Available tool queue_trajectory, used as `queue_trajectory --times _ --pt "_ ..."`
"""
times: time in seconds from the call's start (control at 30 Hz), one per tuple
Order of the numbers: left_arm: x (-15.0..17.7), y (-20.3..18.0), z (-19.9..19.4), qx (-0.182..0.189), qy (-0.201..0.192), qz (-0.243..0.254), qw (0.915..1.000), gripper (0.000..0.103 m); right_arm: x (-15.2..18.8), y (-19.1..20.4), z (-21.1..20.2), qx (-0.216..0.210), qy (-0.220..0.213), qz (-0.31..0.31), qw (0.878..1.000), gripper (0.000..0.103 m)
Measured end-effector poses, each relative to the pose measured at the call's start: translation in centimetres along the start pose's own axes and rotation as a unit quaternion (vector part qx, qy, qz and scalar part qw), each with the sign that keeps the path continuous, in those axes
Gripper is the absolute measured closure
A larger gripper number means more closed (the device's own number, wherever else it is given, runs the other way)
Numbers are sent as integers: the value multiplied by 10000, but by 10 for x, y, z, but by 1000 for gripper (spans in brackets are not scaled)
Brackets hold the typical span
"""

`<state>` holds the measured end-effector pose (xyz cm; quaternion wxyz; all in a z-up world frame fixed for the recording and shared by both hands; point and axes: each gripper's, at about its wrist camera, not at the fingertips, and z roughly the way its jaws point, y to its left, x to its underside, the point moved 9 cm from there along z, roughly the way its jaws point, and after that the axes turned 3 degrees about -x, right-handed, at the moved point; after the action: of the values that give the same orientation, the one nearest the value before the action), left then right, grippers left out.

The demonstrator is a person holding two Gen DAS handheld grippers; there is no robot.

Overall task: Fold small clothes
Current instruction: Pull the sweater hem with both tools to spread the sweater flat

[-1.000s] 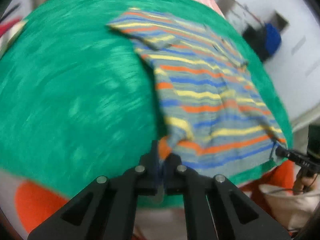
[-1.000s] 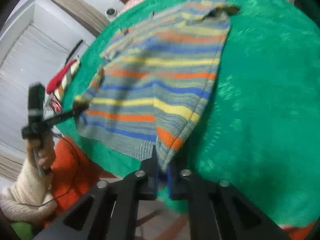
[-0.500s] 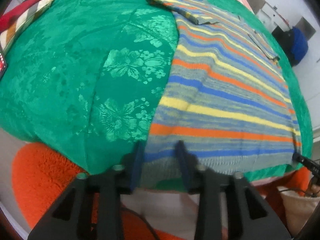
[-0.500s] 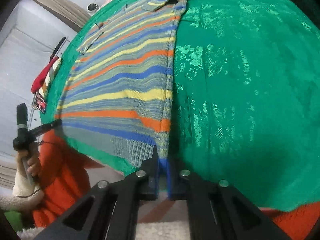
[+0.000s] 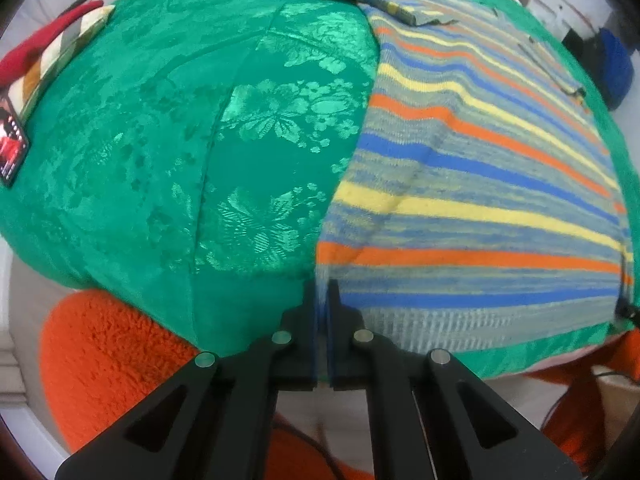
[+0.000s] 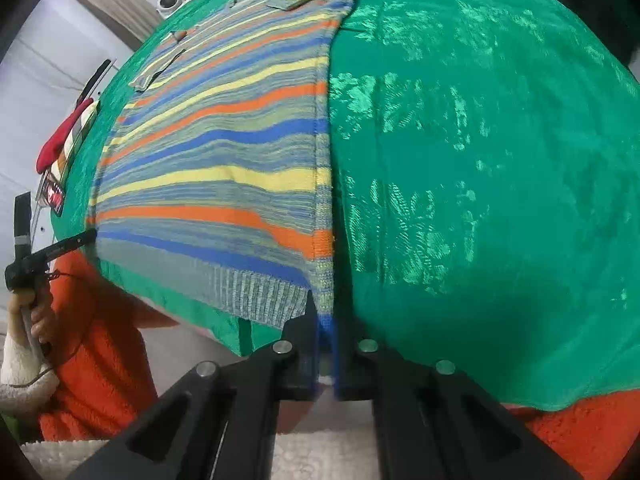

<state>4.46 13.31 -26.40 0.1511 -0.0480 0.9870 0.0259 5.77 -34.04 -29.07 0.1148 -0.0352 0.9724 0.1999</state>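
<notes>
A small striped knit sweater (image 5: 480,184), grey with blue, yellow and orange bands, lies spread flat on a green brocade cloth (image 5: 240,140). Its ribbed hem reaches the near table edge. My left gripper (image 5: 322,292) is shut on the hem's left corner. In the right wrist view the same sweater (image 6: 224,168) stretches away to the left, and my right gripper (image 6: 322,312) is shut on the hem's right corner. The left gripper (image 6: 90,236) shows there too, at the far hem corner, held by a hand (image 6: 38,320) in a fluffy cream sleeve.
Orange fluffy fabric (image 5: 120,360) hangs below the table's near edge. A red and striped folded item (image 5: 48,48) and a small dark card (image 5: 12,152) sit at the cloth's left rim. A dark blue object (image 5: 616,68) stands beyond the table at the right.
The sweater hung bunched and lifted a second ago; it now lies stretched flat on the cloth. Both grippers have sunk toward the near table edge, still gripping the hem corners.
</notes>
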Motion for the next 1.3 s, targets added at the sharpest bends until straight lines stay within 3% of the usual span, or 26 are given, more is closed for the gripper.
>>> queue_trajectory --times 0.47,1.0,1.13,1.2,1.27,1.3 --pt "-9 -21 27 7 -40 27 10000 102 -2 -6 14 -140 44 154 9998 100" --pt "-2 -9 22 107 35 18 9999 97 0 -8 12 -216 -24 293 9993 100" --pt "6 -7 16 126 185 -17 9997 84 3 -8 10 -185 21 311 9993 99" --pt "10 -5 12 75 244 -25 9997 67 6 -8 10 -143 80 326 9993 97" --pt "16 -2 5 -13 305 -45 9995 56 11 -8 8 -77 160 330 9993 92" --pt "18 1 2 -56 319 -57 9995 56 14 -8 7 -29 205 327 9993 90"
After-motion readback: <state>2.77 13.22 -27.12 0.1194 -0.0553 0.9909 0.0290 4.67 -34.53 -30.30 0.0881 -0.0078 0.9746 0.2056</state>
